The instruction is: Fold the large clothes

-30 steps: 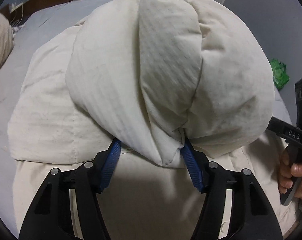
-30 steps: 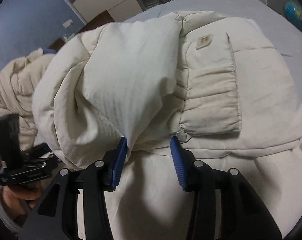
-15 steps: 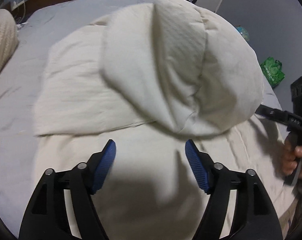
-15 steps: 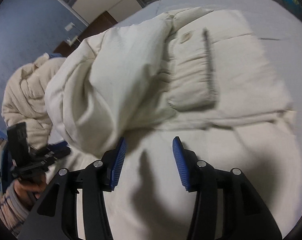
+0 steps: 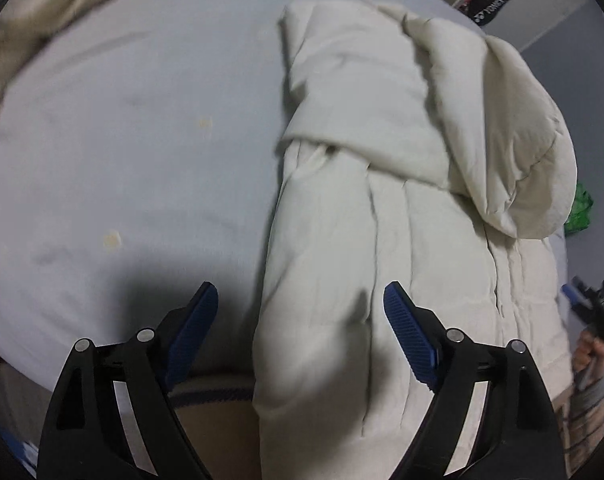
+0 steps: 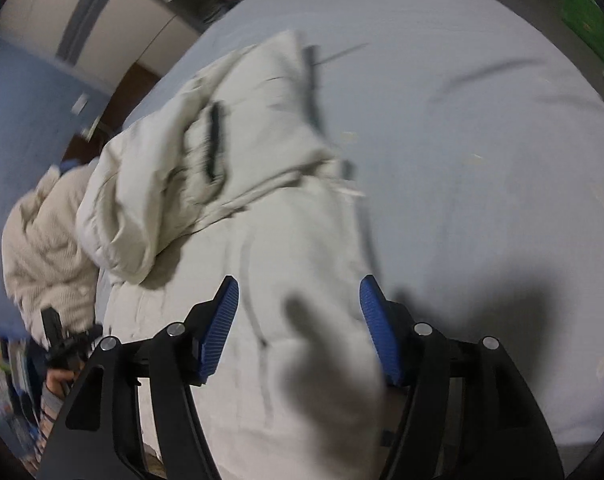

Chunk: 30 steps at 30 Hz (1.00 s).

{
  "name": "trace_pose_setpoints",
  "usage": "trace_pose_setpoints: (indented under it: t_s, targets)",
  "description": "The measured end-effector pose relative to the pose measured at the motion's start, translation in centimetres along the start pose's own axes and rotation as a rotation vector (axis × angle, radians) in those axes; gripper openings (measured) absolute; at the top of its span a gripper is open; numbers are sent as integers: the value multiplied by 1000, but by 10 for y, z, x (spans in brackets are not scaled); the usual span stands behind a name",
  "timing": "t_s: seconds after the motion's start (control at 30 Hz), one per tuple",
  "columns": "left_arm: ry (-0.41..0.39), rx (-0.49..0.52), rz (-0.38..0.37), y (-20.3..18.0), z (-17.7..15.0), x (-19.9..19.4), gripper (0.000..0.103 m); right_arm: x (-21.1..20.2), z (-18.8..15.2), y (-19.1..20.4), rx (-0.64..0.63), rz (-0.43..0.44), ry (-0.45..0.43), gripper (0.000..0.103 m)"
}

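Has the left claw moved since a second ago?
Yes. The left claw let go of the jacket, opened, and pulled back left; grey bed sheet now fills its left side.

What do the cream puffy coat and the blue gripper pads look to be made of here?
Cream puffy coat: likely a matte woven shell over soft padding; it shows stitched panels, puffed bulges and soft creases. Blue pads on the left gripper: probably rubber or soft plastic with a fine ribbed, non-glossy face. The right gripper carries matching pads.
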State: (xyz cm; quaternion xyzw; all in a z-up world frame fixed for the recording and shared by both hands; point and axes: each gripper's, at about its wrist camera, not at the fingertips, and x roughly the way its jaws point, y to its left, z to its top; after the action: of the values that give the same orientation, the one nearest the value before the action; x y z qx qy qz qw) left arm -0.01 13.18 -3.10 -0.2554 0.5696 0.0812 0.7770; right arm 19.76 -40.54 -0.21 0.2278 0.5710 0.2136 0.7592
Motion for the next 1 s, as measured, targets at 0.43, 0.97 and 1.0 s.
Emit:
trace_pose_setpoints:
  t_s: [0.43, 0.97, 1.0]
  targets:
    - [206, 120, -105, -33, -19, 23, 78, 20, -32, -30, 121, 187, 188, 59]
    - [188, 231, -134, -61, -66, -11, 63, -18, -72, -16, 55, 323, 229, 59]
    - [184, 239, -134, -63, -71, -14, 62, -21, -76, -15, 51, 337, 233, 59]
